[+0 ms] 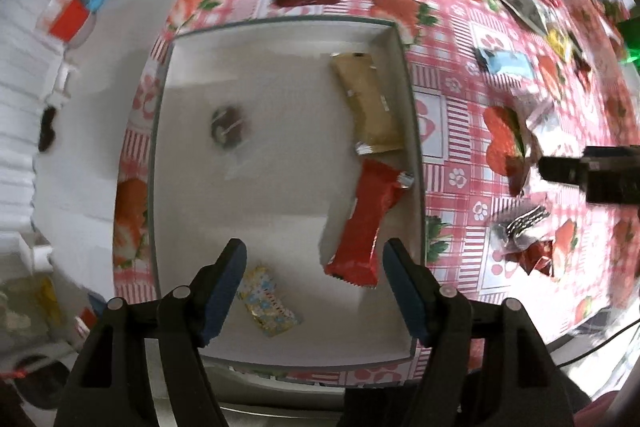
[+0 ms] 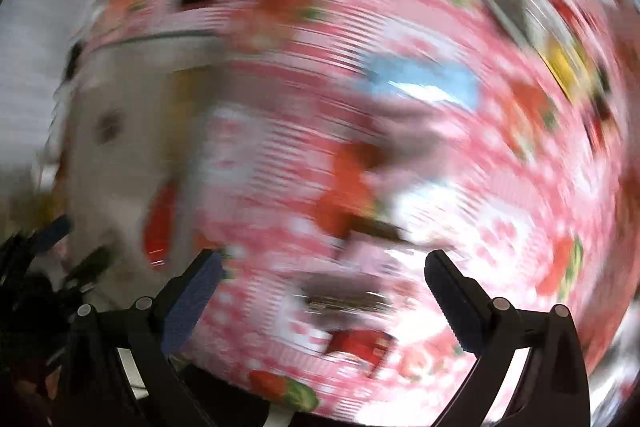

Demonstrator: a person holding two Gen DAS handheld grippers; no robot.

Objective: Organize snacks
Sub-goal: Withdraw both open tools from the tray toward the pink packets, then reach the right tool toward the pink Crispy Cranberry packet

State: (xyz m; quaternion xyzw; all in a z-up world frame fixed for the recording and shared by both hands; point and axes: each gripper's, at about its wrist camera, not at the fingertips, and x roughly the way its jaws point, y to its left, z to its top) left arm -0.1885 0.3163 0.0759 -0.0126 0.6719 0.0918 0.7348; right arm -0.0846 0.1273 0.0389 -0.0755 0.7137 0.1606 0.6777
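**Both jaws apart over the tray**

We hold the left gripper [image 1: 314,263] with jaws apart and empty above the shallow white cardboard tray [image 1: 414,131]. Inside the tray lie a red foil snack bar [image 1: 362,223], a gold-wrapped bar [image 1: 370,103] and a small patterned yellow candy [image 1: 266,301]. The right gripper [image 2: 324,277], jaws spread, hangs over the pink strawberry-print surface [image 2: 400,39] beside the tray; that view is blurred.

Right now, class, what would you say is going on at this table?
A person is sorting snacks into a white tray on a strawberry-print tablecloth. The left tool hangs open and empty over the tray, which already holds a red bar, a gold bar, a small round sweet and a small yellow packet. The right tool, also open and empty, is over the snacks scattered on the cloth; its view is blurred.
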